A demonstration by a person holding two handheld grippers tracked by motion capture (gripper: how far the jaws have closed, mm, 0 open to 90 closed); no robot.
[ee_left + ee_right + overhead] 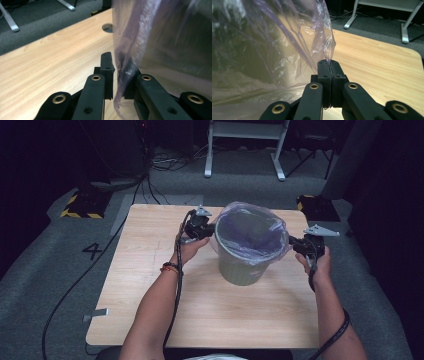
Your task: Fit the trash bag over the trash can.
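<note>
Where the camera looks down from above, a round grey-green bin (243,262) stands upright on the pale wood-grain table (150,290), lined with a thin, crinkly, see-through purple bag (250,232) whose edge folds over the rim. Both forearms reach in, hands level, the left gripper (212,230) at one side of the rim and the right gripper (292,242) at the opposite side, each nipping the bag's edge.

Seen along the left gripper (117,72), the black jaws stand narrow with a fold of the filmy bag (130,50) pinched between them; the bin wall sits just beyond.

Seen along the right gripper (329,71), the jaws are pressed together on a wisp of the wrinkled bag (322,47), which billows up above them.
</note>
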